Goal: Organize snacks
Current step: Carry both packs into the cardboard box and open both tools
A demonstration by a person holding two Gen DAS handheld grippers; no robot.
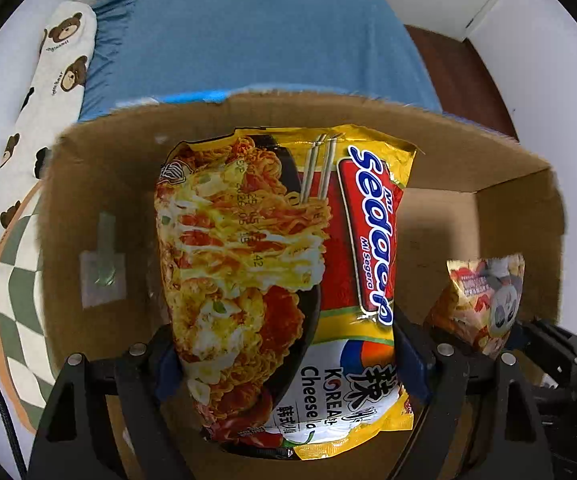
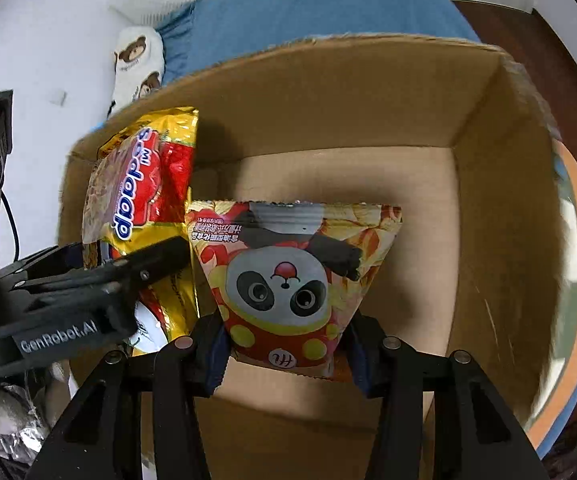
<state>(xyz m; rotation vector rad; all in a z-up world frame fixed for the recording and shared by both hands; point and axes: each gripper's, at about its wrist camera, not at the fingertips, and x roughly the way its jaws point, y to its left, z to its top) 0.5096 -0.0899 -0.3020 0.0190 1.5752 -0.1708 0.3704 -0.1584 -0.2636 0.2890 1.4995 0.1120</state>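
My left gripper (image 1: 288,364) is shut on a yellow and red Sedaap noodle packet (image 1: 284,264), held by its sides and hanging inside an open cardboard box (image 1: 100,184). My right gripper (image 2: 284,354) is shut on a panda snack bag (image 2: 288,280), gripped at its lower end, also over the box's inside (image 2: 408,208). In the right wrist view the noodle packet (image 2: 148,184) and the left gripper (image 2: 100,280) show at the left, close beside the panda bag. The panda bag (image 1: 484,300) appears at the right of the left wrist view.
The box floor (image 2: 420,240) is bare at the right. A blue bed sheet (image 1: 256,36) lies beyond the box, with a bear-print pillow (image 1: 48,92) at the left. A checkered rug (image 1: 12,300) is under the box's left side. Dark wooden floor (image 2: 548,48) lies at the right.
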